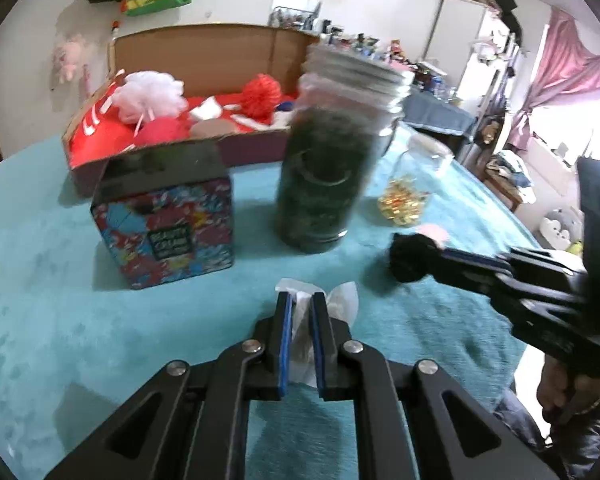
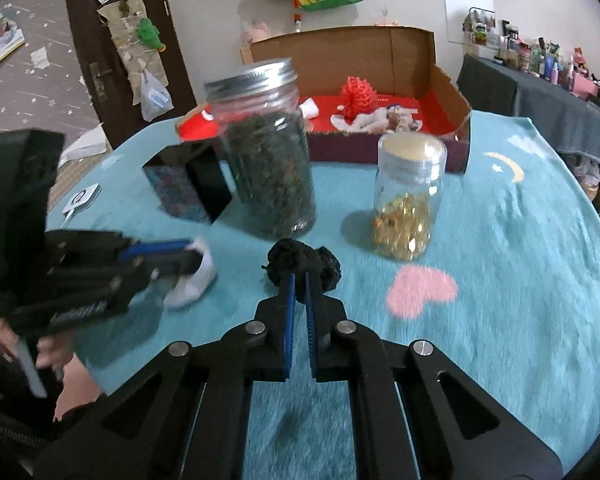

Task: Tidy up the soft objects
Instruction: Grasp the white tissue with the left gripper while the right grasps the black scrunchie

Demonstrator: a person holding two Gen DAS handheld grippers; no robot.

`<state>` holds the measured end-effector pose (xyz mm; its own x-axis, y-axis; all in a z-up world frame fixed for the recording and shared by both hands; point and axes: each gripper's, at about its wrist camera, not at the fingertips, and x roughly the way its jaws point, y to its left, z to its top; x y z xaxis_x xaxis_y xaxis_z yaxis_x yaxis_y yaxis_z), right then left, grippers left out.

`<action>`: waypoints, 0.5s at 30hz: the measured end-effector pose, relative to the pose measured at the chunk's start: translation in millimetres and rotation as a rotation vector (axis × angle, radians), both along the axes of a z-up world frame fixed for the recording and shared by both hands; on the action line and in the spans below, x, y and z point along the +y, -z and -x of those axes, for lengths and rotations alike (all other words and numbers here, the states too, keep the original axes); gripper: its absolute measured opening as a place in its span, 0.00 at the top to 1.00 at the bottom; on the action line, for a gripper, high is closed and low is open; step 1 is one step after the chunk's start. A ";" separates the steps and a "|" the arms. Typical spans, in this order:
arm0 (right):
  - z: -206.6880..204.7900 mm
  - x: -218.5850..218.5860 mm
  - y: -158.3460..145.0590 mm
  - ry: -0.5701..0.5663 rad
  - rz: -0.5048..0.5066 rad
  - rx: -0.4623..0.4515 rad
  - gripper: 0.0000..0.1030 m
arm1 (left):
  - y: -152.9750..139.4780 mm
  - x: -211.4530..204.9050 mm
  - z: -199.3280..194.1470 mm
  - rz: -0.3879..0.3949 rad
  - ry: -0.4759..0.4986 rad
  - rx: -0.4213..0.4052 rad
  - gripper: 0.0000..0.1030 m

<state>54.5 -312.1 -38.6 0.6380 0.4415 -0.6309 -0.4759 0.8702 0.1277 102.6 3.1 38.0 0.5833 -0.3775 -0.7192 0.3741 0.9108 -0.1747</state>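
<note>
My left gripper is shut on a white soft cloth piece just above the teal cloth; it also shows in the right wrist view. My right gripper is shut on a black fuzzy scrunchie, seen from the left wrist view to the right of the jars. The open cardboard box at the back holds white and red mesh puffs and other soft things.
A tall jar of dark leaves with a metal lid stands in the middle. A smaller clear jar with gold bits is to its right. A colourful tin box stands left. The teal tablecloth has a pink heart.
</note>
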 end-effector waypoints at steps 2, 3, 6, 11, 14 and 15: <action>2.8 -1.1 5.3 -0.007 0.004 0.012 0.95 | 3.1 3.1 2.0 0.006 -0.012 -0.005 0.87; 3.8 -1.9 8.0 -0.006 0.003 0.020 0.95 | 3.4 3.2 2.6 0.007 -0.014 -0.010 0.85; 8.5 -2.2 10.0 0.002 0.022 0.001 0.94 | 2.0 3.1 4.6 -0.010 -0.027 -0.026 0.65; 13.3 -1.9 13.8 0.026 0.063 -0.034 0.93 | -0.4 7.0 8.6 -0.007 -0.047 -0.043 0.46; 16.8 -0.8 15.3 0.053 0.096 -0.067 0.82 | 0.5 5.2 12.4 -0.030 -0.056 -0.049 0.40; 18.8 -0.8 15.5 0.058 0.102 -0.081 0.72 | 0.5 4.0 14.4 -0.037 -0.056 -0.056 0.38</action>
<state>35.7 -312.9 -54.1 0.7109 0.3390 -0.6161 -0.4298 0.9029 0.0009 88.2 7.1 37.4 0.6424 -0.3170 -0.6977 0.3306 0.9360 -0.1209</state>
